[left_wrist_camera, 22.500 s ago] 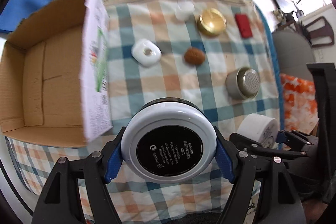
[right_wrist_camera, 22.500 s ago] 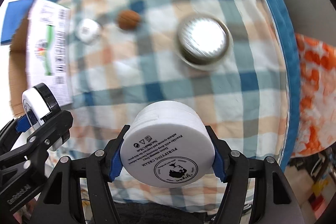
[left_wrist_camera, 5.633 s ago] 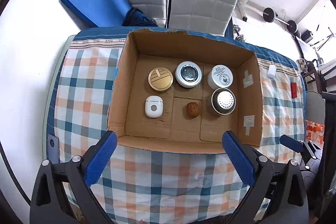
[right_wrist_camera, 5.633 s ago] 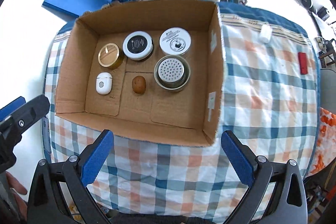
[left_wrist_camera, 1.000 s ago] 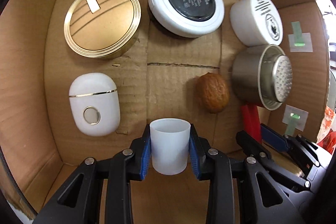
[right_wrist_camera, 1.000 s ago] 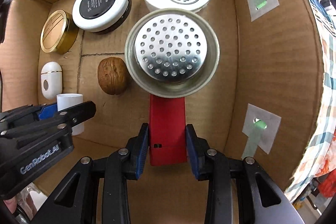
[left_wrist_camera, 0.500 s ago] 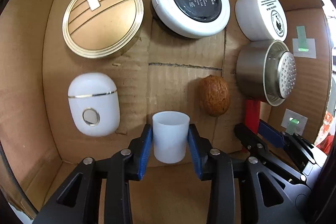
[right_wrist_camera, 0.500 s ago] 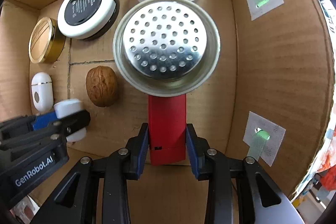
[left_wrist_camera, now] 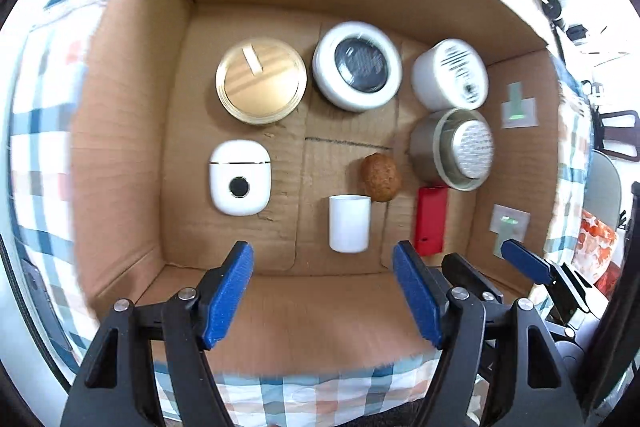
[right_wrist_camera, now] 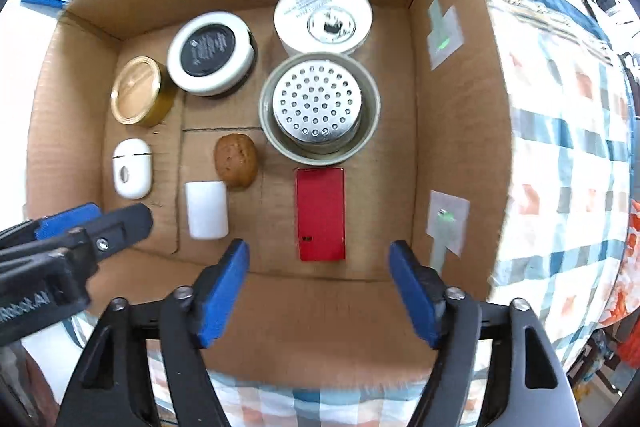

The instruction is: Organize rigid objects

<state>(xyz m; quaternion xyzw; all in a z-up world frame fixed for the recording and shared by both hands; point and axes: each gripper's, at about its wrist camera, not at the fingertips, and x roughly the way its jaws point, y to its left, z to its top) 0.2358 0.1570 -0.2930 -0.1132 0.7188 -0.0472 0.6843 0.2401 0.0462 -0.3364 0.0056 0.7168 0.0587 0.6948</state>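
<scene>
Checked cloth under the cardboard box, and I've just spread both claws, left claw and right claw, empty, leaving white cup and red block resting inside, completing the front row.

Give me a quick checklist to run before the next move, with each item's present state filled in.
1. Left tongs empty: ok; jaws have just been opening, nothing between them.
2. Right tongs empty: ok; jaws have just been opening, nothing between them.
3. White cup released inside the cardboard box: ok; it lies on its side beside the walnut.
4. Red block released in the box: ok; flat on the floor, just below the metal strainer cup.
5. Other items in the box: ok; gold tin, black-labelled jar, white cream jar and white case all sit inside.
6. Nothing left on the checked cloth: cannot tell; only part shows.
</scene>
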